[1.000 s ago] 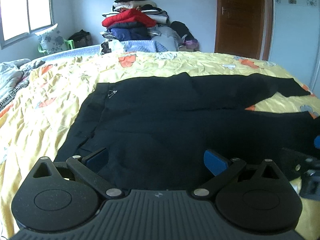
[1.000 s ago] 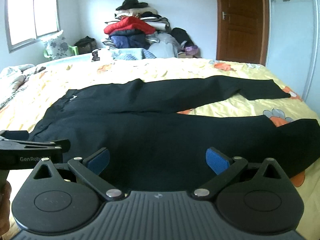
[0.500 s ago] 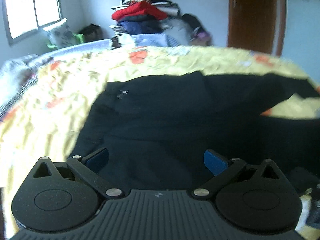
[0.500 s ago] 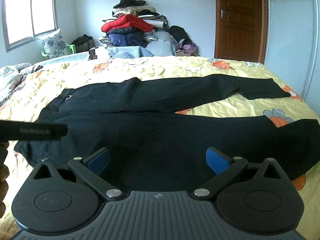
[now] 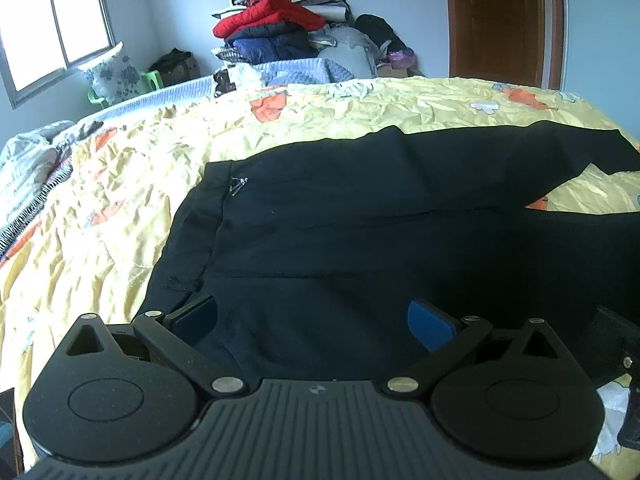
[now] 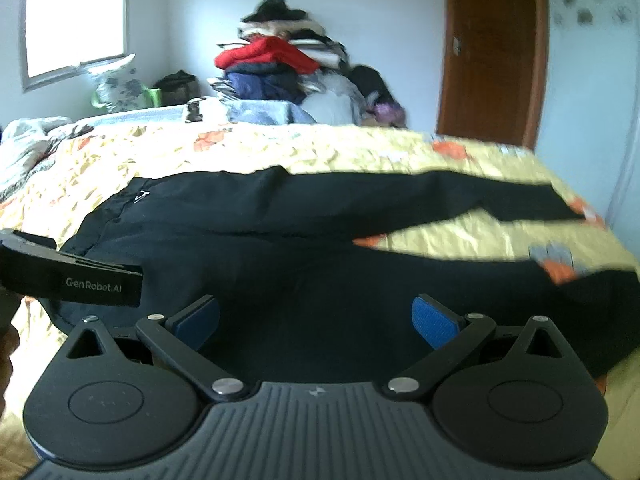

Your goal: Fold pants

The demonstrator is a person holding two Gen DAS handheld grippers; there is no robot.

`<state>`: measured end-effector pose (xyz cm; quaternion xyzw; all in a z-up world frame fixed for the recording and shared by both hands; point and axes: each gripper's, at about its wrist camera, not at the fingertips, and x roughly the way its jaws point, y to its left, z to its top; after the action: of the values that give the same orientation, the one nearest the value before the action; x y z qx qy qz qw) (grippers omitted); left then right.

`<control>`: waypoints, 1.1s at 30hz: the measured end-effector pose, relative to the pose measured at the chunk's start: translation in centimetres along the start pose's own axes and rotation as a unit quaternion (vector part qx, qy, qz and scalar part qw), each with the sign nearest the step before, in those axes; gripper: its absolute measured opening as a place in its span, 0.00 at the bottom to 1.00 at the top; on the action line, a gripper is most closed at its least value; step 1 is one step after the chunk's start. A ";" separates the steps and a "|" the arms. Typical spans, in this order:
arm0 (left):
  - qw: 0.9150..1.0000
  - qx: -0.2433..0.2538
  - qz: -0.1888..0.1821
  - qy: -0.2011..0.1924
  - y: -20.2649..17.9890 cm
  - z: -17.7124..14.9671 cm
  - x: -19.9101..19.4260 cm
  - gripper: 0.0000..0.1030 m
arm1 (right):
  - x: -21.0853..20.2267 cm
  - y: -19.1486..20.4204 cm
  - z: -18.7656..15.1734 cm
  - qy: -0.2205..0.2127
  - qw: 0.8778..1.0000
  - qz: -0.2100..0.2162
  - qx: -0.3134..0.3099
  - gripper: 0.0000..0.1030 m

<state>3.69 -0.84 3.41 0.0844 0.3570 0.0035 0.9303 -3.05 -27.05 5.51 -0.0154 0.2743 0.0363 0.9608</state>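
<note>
Black pants [image 5: 360, 240] lie flat on the yellow bedspread [image 5: 100, 220], waistband to the left, both legs running right. My left gripper [image 5: 312, 322] hovers open over the waist and hip area, its blue pads [image 5: 430, 324] wide apart with nothing between them. In the right wrist view the same pants [image 6: 300, 240] spread across the bed, the far leg ending near the right edge. My right gripper [image 6: 314, 322] is open above the near leg, empty. The left gripper's body [image 6: 72, 280] shows at the left of that view. The right view is blurred.
A tall pile of clothes [image 5: 280, 32] stands behind the bed. A brown door [image 5: 504, 20] is at the back right, a window [image 5: 52, 28] at the left. Crumpled bedding [image 5: 28, 168] lies at the bed's left side. The bed's right edge [image 6: 616, 240] drops off.
Both grippers have shifted over the pants, staying open. The left view now sits closer to the waistband; the right view has dipped lower and is blurred by motion.
</note>
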 end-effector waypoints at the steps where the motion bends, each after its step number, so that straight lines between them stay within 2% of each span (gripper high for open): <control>1: 1.000 -0.006 -0.009 0.002 0.3 0.0 0.1 1.00 | 0.4 0.2 0.4 0.002 1.000 0.004 -0.017 1.00; 5: 0.999 -0.028 -0.017 -0.008 1.9 0.1 0.8 0.99 | 3.3 1.1 2.4 0.023 0.995 0.025 -0.097 1.00; 8: 0.999 -0.030 -0.008 -0.016 2.9 0.2 1.5 0.95 | 6.3 2.7 4.7 0.014 0.983 -0.001 -0.182 1.00; 9: 0.999 -0.031 -0.005 -0.015 3.2 0.3 1.8 0.94 | 7.2 3.0 5.6 0.015 0.979 0.011 -0.204 1.00; 10: 0.999 -0.035 -0.004 -0.013 3.6 0.3 2.1 0.94 | 8.5 3.0 6.7 0.021 0.976 0.041 -0.214 1.00; 13: 0.999 -0.048 -0.008 -0.003 5.1 0.5 3.1 0.93 | 11.9 2.7 10.2 0.027 0.975 0.134 -0.175 1.00; 17: 0.999 -0.053 0.009 -0.007 6.4 0.9 3.9 0.93 | 17.2 3.0 13.8 0.003 0.964 0.200 -0.173 1.00; 22: 0.998 -0.051 0.026 -0.014 7.4 2.0 4.7 0.94 | 24.8 4.4 16.5 0.037 0.951 0.227 -0.209 1.00; 26: 0.997 -0.066 0.030 -0.014 8.4 3.1 5.6 0.94 | 29.7 5.5 17.4 0.056 0.931 0.278 -0.230 1.00; 30: 0.996 -0.070 0.046 -0.008 8.9 4.1 7.0 0.94 | 33.8 7.4 17.7 0.093 0.906 0.321 -0.258 1.00; 33: 0.996 -0.069 0.056 -0.002 9.2 4.9 8.1 0.94 | 36.4 8.1 17.8 0.129 0.899 0.334 -0.254 1.00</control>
<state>13.51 8.00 3.08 0.0398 0.3491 0.0797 0.9329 36.48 -15.84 1.27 -0.1710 0.3659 0.4213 0.8120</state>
